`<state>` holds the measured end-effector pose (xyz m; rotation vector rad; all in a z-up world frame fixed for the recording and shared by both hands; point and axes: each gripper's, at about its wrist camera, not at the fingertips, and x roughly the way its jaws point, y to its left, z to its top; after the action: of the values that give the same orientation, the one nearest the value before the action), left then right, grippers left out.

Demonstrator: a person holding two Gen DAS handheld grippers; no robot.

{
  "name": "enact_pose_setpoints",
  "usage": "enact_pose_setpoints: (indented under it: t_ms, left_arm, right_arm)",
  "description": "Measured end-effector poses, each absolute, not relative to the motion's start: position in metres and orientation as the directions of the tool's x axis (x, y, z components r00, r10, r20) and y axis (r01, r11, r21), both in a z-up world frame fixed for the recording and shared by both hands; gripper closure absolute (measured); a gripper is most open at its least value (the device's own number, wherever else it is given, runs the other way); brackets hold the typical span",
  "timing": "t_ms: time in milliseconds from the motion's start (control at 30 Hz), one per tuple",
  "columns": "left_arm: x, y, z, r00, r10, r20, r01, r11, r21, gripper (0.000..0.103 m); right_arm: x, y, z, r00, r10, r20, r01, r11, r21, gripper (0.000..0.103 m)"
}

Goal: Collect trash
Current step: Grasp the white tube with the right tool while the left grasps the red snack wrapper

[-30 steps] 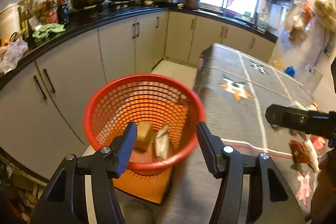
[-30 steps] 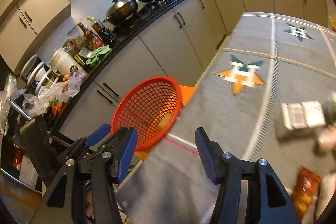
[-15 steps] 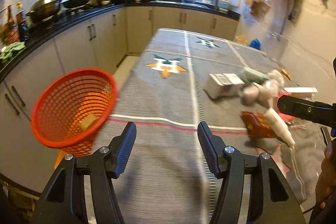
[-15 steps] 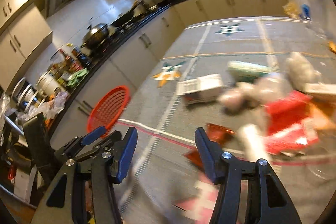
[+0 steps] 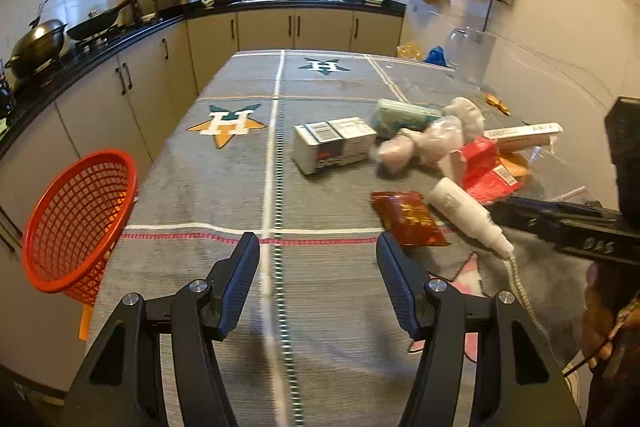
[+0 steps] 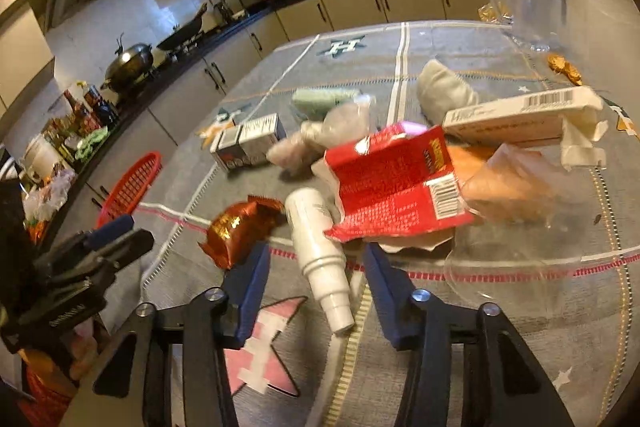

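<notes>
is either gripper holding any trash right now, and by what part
Nothing is held. The left gripper is open over bare cloth. The right gripper is open with the white bottle lying between its fingers, not clamped.

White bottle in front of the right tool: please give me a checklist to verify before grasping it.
1. Right tool open: ok.
2. Bottle between its fingers: ok.
3. Bottle free of red box: cannot tell, they look touching.
4. Orange wrapper outside the fingers: ok.
5. Left tool open and clear of the trash: ok.
6. Basket at the table edge: ok.
</notes>
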<state>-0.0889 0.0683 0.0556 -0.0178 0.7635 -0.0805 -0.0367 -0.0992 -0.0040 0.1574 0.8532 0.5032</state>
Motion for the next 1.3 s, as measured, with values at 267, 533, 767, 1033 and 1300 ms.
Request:
enact_pose_setpoints:
  t_ms: [267, 533, 767, 1033, 1300]
  left_arm:
    - [-0.087, 0.06, 0.054, 0.713, -0.092, -0.696, 0.088, 0.995, -0.042, 0.043]
    - [-0.074, 0.051, 0.054, 0.7, -0.127, -0.702, 0.116, 0.991, -0.064, 0.043]
    - [-0.059, 0.026, 0.049, 0.667, -0.184, -0.722, 0.184, 0.98, -0.08, 0.042]
    - [-0.03, 0.005, 0.028, 0.631, -0.152, -0.761, 0.184, 0.982, -0.044, 0.046]
    - [-0.015, 0.008, 0.012, 0.6, -0.14, -0.788, 0.17, 0.984, -0.045, 0.064]
  right_arm:
    - [-0.02, -0.084, -0.021, 0.518, 0.461, -0.72, -0.381, 0.878, 0.288, 0.06]
    - [-0.02, -0.075, -0.028, 0.529, 0.45, -0.72, -0.398, 0.88, 0.258, 0.068]
    - [-0.042, -0.091, -0.028, 0.561, 0.419, -0.714, -0.38, 0.897, 0.228, 0.068]
    - [-0.047, -0.108, -0.029, 0.562, 0.442, -0.699, -0.364, 0.891, 0.271, 0.068]
    - [-0.051, -0.105, -0.029, 0.564, 0.444, -0.696, -0.384, 0.887, 0.254, 0.068]
